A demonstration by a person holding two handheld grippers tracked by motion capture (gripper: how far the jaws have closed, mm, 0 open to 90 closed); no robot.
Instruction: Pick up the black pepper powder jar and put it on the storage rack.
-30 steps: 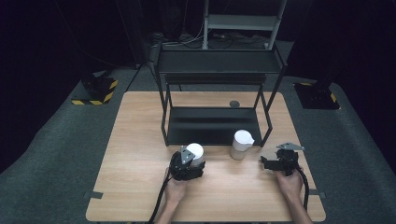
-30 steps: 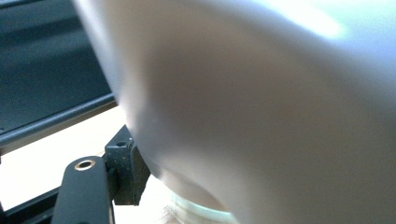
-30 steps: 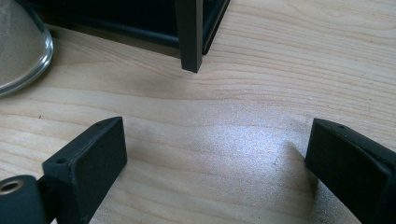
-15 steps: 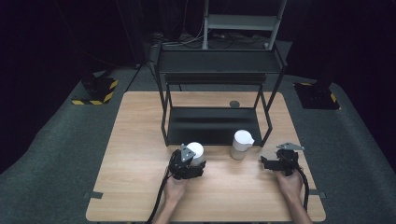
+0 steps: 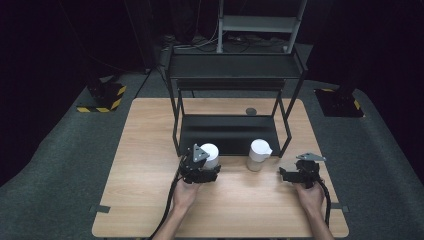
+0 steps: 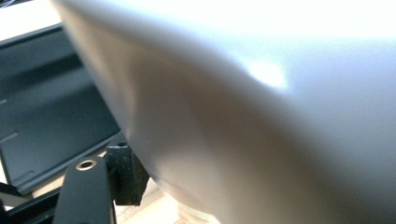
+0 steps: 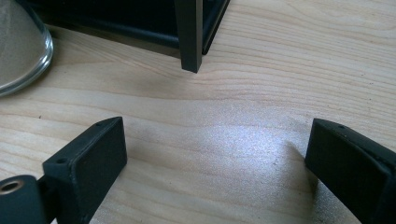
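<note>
Since a second ago the left gripper [image 5: 202, 167] has risen a little with the left cup [image 5: 209, 154] in its jaws, so the cup now sits slightly higher in the high view; the right gripper [image 5: 290, 175] has kept its place.

The table [image 5: 140, 150] has open wood on the left side and along the near edge in front of both hands. The black rack [image 5: 232, 80] stands mid-table, its low shelf [image 5: 225, 135] just behind the two cups and its front legs flanking them. The right cup [image 5: 259, 155] stands near the rack's right front leg, between the two grippers and apart from each.

The left cup lies right at the left gripper's front, pinched between its jaws; in the left gripper view its white wall [image 6: 261, 116] bulks close against the camera, with one black jaw pad pressed to its lower side and the rack shelf beyond.

The right gripper rests low over the wood, jaws spread wide with nothing between them; the right gripper view shows bare table [image 7: 210, 140], a rack leg [image 7: 189, 35] ahead and a glassy rim [image 7: 23, 51] at far left.
</note>
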